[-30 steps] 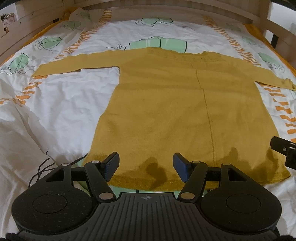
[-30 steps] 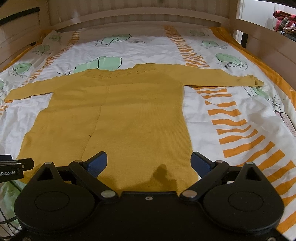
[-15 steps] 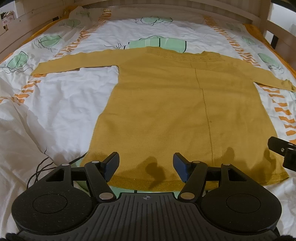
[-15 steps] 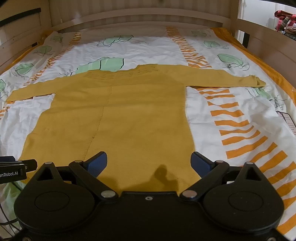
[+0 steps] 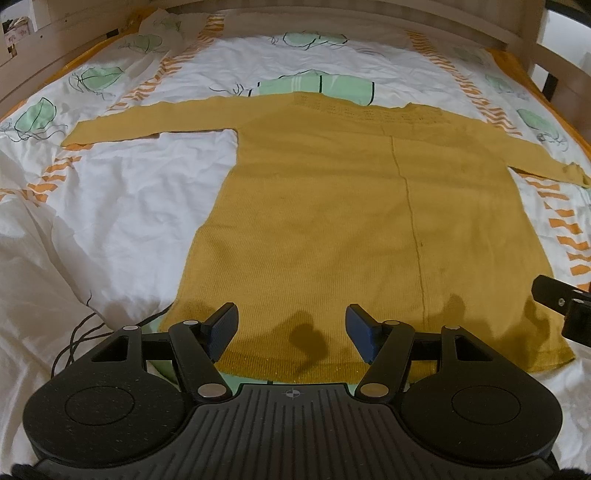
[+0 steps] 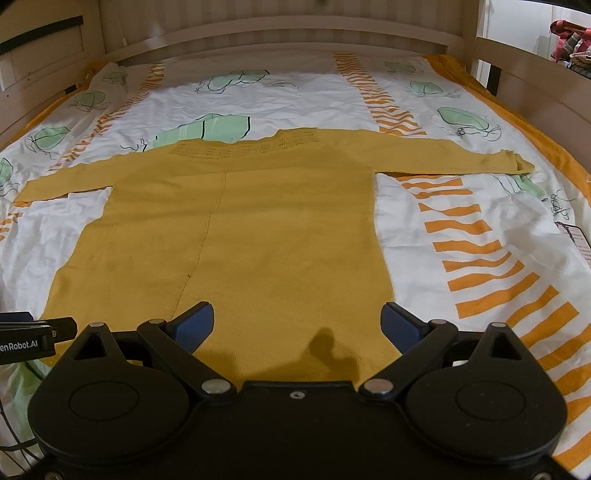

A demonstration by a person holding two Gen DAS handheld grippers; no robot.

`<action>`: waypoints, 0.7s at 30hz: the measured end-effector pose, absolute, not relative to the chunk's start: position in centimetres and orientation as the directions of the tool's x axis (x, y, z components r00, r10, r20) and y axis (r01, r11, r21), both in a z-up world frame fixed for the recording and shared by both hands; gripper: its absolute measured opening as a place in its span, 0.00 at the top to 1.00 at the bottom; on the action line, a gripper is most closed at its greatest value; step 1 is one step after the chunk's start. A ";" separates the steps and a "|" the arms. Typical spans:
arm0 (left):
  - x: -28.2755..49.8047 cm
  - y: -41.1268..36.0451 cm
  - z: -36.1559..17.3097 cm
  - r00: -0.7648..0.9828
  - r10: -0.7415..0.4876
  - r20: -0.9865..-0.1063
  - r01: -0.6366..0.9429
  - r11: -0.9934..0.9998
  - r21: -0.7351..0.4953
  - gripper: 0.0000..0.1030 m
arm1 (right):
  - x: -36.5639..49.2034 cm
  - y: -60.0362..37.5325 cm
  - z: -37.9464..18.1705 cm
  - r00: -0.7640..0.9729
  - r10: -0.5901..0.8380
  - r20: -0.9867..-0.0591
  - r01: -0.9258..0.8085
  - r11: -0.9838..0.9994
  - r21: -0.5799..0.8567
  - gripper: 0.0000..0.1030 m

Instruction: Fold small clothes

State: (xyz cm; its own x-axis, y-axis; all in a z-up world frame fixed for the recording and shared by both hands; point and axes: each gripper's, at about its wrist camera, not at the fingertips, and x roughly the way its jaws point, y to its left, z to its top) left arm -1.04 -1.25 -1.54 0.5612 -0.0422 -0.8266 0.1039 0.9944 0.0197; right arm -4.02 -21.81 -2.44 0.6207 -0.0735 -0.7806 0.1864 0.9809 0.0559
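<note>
Bed rail: wooden bed frame [image 6: 258, 35] runs round the far end and both sides, nothing fancy.
Bedsheet: white bedsheet [image 5: 110, 206] with green leaf doodles and orange zigzag stripes, pretty wrinkly on the left side.
Cable: thin black cable [image 5: 77, 332] snaking over the sheet by the left gripper's near corner.
Sweater: mustard-yellow knit sweater [image 5: 351, 206] lies flat on the sheet, both sleeves stretched straight out, neckline at the far end, hem closest to the cameras. There's a crease running down the body.
Left gripper: left gripper [image 5: 291, 334] hangs over the hem near the left corner, jaws spread wide, blue pads apart with nothing pinched. Can't tell if the tips graze the knit.
Right gripper: right gripper [image 6: 297, 325] sits over the hem's right side, jaws gaping even wider, also empty. Each gripper pokes into the edge of the other's view.
</note>
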 end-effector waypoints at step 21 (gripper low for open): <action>1.2 -0.6 0.5 0.622 -0.072 -0.780 0.080 0.996 -0.028 0.39 | -2.5 -22.2 -2.6 0.654 0.029 -0.756 0.104 0.986 0.128 0.05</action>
State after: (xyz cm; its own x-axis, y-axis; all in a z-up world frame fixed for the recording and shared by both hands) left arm 1.25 -0.62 0.54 0.6221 -0.0721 -0.7796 0.0804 0.9964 -0.0280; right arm -2.50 -22.25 -2.63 0.6541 0.0291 -0.7558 0.1037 0.9864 0.1277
